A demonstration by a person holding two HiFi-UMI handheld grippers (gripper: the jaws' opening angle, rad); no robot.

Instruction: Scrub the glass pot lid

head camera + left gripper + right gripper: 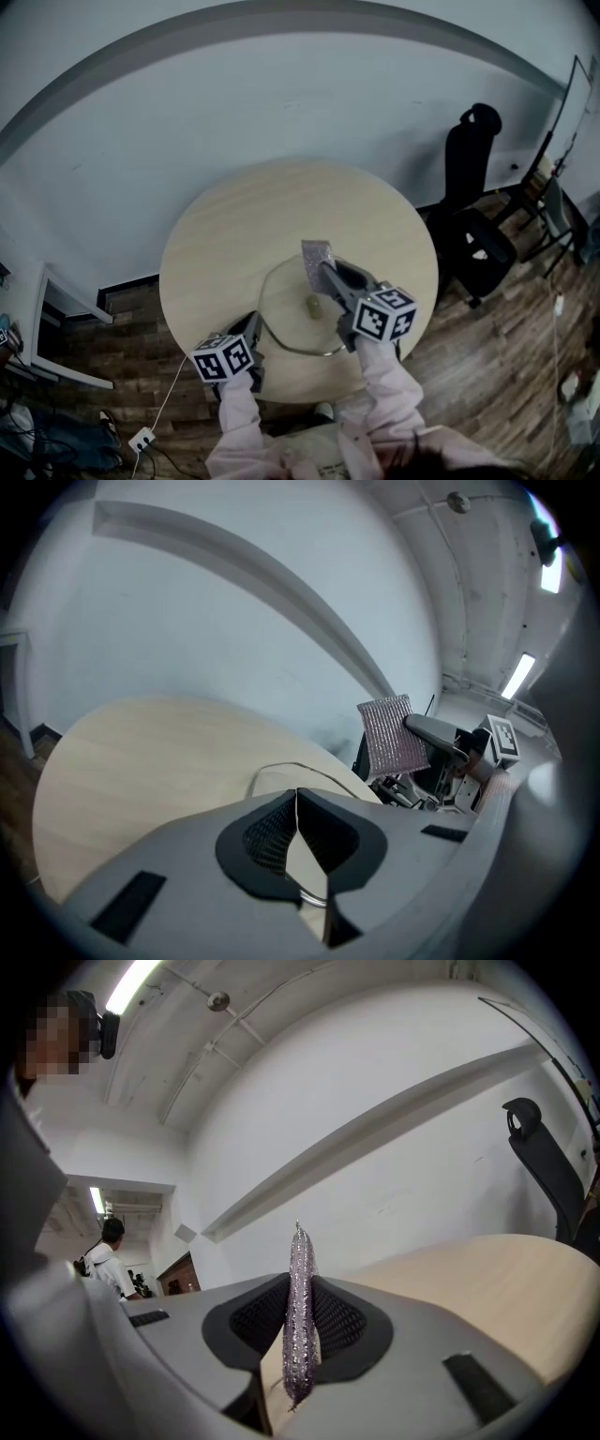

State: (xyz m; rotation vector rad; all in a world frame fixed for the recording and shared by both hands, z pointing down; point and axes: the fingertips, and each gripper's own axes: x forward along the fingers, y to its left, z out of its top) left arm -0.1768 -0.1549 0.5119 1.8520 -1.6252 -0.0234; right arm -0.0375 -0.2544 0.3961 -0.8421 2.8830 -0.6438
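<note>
Right: left gripper [255, 330] fingers nearly closed, pinching rim of round clear glass pot lid [286, 319], flat on round pale wooden surface [244, 234]. Right gripper [324, 274] fingers clamp glittery mauve mesh scourer [317, 257] over it. Pin rim firmly, scrub flat-faced.

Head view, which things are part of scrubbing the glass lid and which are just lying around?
In the job: glass pot lid, sparkly scrubbing pad, left gripper, right gripper, round table.
Just about: black office chair, cable with plug on the floor.

Glittery mesh pad [317, 255], clear glass lid [286, 314], matt wooden table [234, 225].
</note>
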